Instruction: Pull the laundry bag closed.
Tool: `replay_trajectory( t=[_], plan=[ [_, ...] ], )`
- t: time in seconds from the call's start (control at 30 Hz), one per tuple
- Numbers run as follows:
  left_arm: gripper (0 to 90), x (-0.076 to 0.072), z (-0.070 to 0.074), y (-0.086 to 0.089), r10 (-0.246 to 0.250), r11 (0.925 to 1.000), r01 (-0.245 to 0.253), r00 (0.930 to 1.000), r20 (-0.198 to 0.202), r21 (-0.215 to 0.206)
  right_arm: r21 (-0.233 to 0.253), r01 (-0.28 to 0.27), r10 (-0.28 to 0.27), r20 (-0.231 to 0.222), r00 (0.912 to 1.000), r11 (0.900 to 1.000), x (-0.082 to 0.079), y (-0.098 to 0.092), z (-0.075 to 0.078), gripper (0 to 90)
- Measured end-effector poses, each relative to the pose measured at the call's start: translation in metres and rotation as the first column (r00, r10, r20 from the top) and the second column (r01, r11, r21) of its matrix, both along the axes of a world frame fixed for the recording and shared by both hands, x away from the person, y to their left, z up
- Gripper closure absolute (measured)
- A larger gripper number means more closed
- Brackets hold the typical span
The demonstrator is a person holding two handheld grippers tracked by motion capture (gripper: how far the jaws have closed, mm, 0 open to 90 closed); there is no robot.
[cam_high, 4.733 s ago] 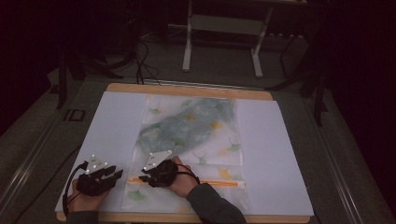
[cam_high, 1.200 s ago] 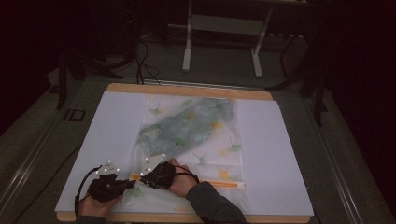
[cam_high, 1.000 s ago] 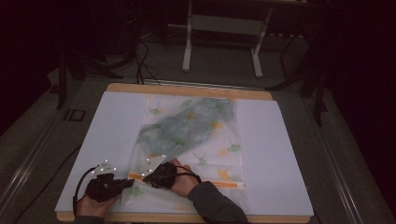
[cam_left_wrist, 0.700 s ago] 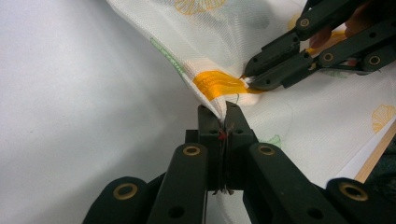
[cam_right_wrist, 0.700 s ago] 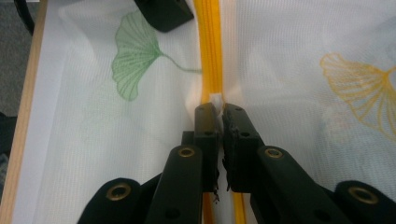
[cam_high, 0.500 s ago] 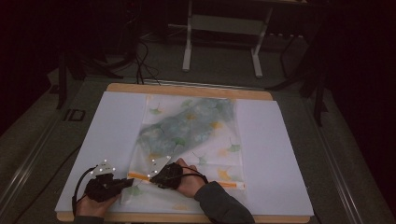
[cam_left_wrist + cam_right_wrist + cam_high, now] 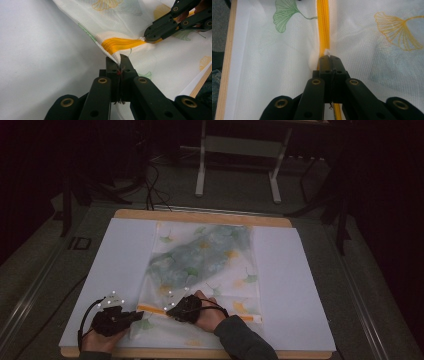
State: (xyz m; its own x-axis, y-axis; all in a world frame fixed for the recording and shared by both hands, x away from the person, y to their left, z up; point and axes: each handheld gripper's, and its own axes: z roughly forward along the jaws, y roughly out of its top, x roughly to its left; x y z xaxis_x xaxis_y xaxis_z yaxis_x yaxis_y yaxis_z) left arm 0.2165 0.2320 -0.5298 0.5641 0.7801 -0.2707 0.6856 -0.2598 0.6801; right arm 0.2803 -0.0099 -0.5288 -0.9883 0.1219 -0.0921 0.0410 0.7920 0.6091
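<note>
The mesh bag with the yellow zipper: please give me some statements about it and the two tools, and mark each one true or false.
1. The left tool is shut on the corner of the mesh bag. True.
2. The right tool is open above the bag. False: it is shut on the zipper pull of the yellow zipper.
3. The bag carries printed leaves. True.
4. The bag lies on the bare wood of the table. False: it lies on a white sheet.
</note>
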Motion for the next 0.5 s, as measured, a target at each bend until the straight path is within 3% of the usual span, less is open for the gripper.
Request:
replay_trajectory(
  t=[0.5],
  plan=[
    [88.7,-0.0003,0.0004,-0.0014,0.001,1.0,-0.001,1.0,0.001,0.001,-0.012,0.014,-0.014,-0.023,0.9996,1.0,0.0067,0.0078,-0.0016,87.9]
  ],
)
